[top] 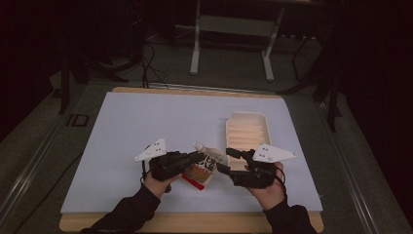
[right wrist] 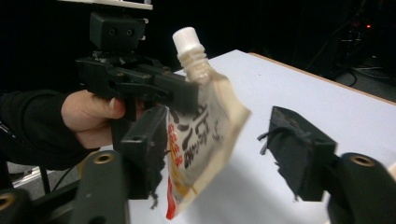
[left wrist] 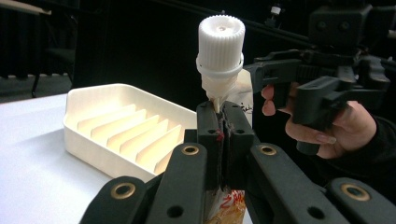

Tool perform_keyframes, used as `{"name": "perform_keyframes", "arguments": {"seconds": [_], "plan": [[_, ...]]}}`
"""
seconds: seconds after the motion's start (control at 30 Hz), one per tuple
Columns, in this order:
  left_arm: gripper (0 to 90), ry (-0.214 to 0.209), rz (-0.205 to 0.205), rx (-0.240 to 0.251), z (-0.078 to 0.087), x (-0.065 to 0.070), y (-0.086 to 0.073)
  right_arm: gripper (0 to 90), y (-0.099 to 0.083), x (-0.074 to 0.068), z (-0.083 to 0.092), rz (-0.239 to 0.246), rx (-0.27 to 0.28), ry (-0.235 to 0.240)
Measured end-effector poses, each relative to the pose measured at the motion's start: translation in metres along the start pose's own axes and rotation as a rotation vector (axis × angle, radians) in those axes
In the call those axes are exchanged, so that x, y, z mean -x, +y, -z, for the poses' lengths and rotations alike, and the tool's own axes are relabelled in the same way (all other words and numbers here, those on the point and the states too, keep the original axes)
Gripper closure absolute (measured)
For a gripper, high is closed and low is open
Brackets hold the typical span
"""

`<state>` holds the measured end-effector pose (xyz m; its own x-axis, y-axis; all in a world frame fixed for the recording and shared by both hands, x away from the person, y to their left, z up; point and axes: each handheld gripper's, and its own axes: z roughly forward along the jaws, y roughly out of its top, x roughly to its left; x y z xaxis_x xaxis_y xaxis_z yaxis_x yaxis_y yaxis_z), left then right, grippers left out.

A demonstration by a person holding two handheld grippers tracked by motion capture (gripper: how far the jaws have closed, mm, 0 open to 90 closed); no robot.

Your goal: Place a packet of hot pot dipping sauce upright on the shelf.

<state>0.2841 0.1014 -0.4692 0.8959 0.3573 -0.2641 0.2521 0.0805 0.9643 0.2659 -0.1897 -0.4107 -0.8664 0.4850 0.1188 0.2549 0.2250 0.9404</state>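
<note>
Left gripper (left wrist: 223, 122) pinches the spout pouch (right wrist: 201, 126) upright by its neck, so the right gripper's (right wrist: 224, 154) spread jaws can flank it near the tabletop's front edge.

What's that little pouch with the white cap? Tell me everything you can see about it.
The pouch is a soft, glossy spouted pack, cream with dark lettering and orange-red print lower down. Its ribbed white screw cap tops a pale neck. It is held upright above the white table; the left tool is clamped on its edge below the neck. The right tool brackets it with open jaws.
</note>
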Motion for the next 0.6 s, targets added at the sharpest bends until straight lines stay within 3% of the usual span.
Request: {"name": "perform_keyframes", "arguments": {"seconds": [0.13,0.17,0.23,0.3,0.4,0.53,0.6], "plan": [[88.1,-0.006,0.003,0.009,0.0,0.001,0.0,53.5,0.001,0.002,-0.008,-0.001,-0.03,0.013],[88.0,-0.008,0.001,0.012,0.0,0.001,0.001,61.9,0.001,0.003,-0.012,-0.003,-0.041,0.028],[88.0,-0.007,0.001,0.016,0.0,0.002,0.001,63.6,0.001,0.003,-0.013,-0.003,-0.045,0.032],[87.8,-0.013,0.004,0.018,0.0,0.001,0.0,79.6,0.001,0.004,-0.017,0.002,-0.063,0.04],[87.7,-0.019,0.001,0.015,0.0,0.001,0.001,85.4,0.003,0.005,-0.017,0.0,-0.072,0.059],[87.0,-0.049,0.02,0.023,0.001,-0.001,0.003,87.1,0.009,0.005,-0.015,0.006,-0.084,0.078],[86.6,-0.059,0.01,0.023,0.002,-0.001,0.005,87.5,0.012,0.004,-0.015,0.024,-0.085,0.082]]}}
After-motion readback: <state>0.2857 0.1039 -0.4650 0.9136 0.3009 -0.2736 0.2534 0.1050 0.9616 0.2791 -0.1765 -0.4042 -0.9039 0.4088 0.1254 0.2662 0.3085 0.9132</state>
